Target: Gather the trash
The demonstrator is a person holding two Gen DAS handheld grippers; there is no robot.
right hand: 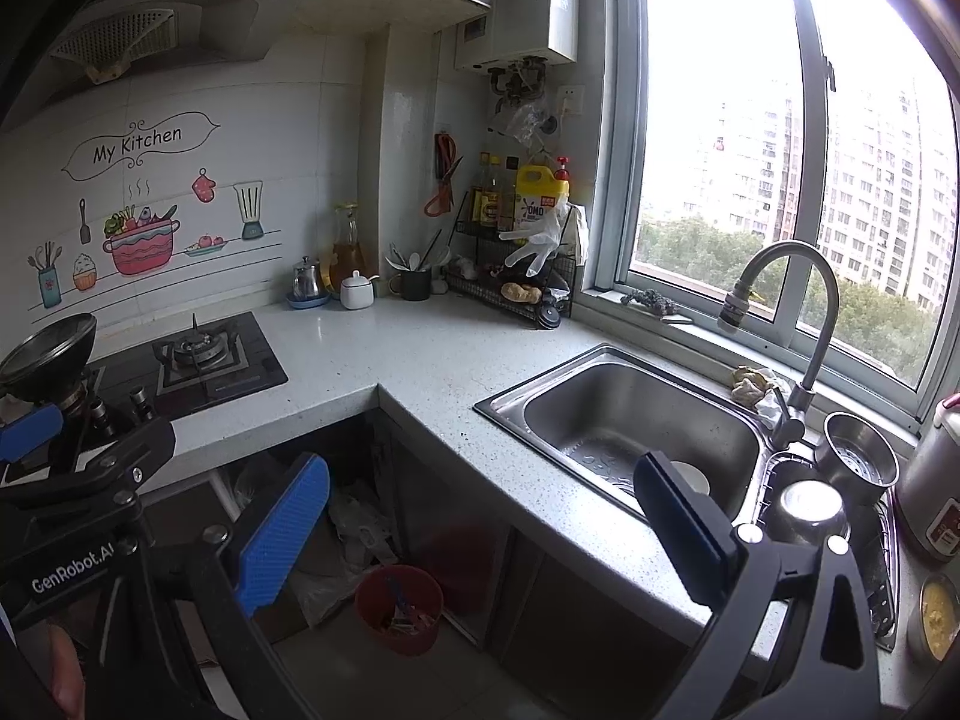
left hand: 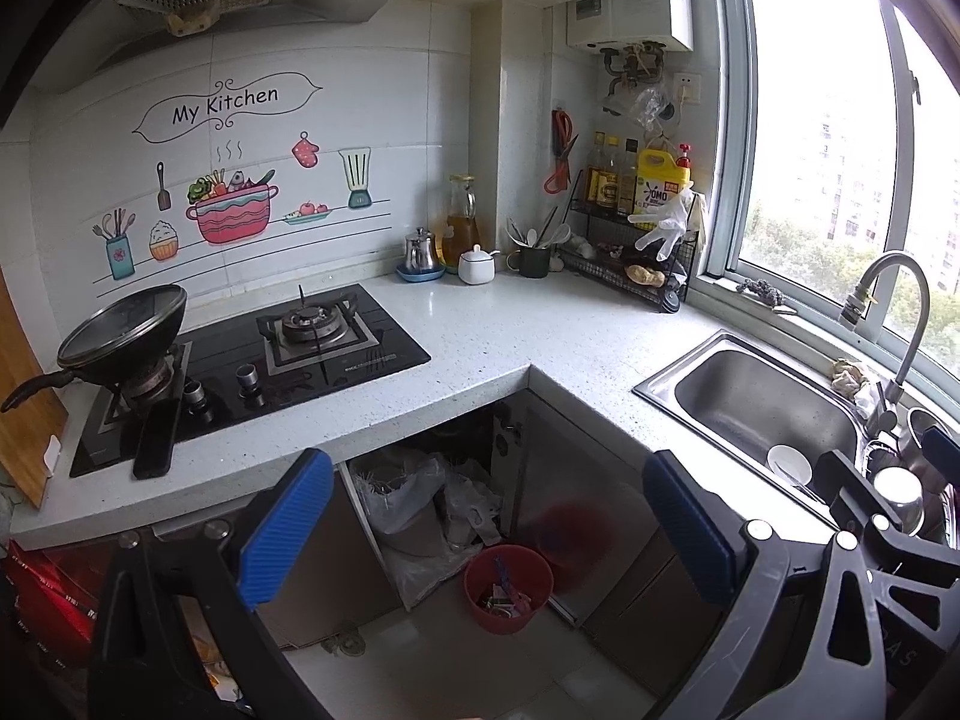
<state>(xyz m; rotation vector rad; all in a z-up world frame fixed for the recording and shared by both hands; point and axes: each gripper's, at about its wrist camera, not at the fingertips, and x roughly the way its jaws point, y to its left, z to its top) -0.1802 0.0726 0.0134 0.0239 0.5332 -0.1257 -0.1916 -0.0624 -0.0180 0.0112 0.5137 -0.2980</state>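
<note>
the red trash bin (left hand: 508,588) stands on the floor below the inner corner of the countertop (left hand: 480,330), scraps inside it, a plastic bag (left hand: 402,498) just beside it in the open cabinet. my left gripper (left hand: 489,534) and right gripper (right hand: 480,540) hang above the bin, both spread wide and empty.

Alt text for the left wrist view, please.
The open left gripper hangs empty above a red bin of scraps on the floor by the open under-counter cabinet. Behind it, an L-shaped counter holds a gas hob and a steel sink.
</note>
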